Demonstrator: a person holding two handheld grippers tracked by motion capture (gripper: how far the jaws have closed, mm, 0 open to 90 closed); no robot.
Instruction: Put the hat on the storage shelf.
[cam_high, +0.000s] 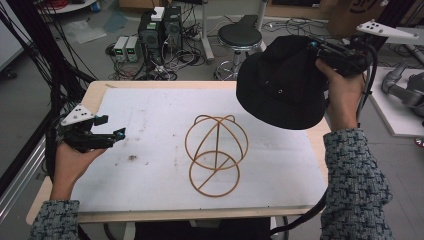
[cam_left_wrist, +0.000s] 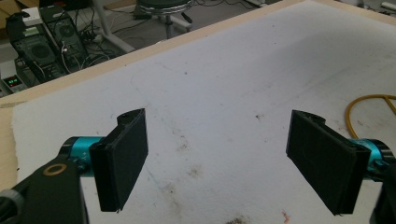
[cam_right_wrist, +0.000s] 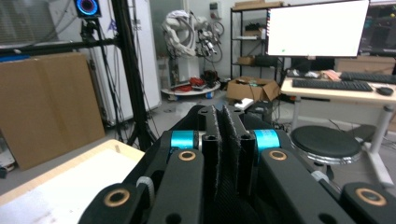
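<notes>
High view: the right gripper (cam_high: 320, 52) is clamped on a black hat (cam_high: 282, 82), held above the tabletop (cam_high: 150, 110). A wire stand (cam_high: 216, 154) sits mid-table. The left gripper (cam_high: 112, 131) hovers wide open, holding nothing.

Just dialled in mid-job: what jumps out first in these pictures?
The black fabric bucket hat held in the air over the table's far right corner, pinched at its edge by the right tool. Below it, at the middle of the white mat, stands a yellow-brown wire hat stand. The left tool waits open at the left edge.
</notes>
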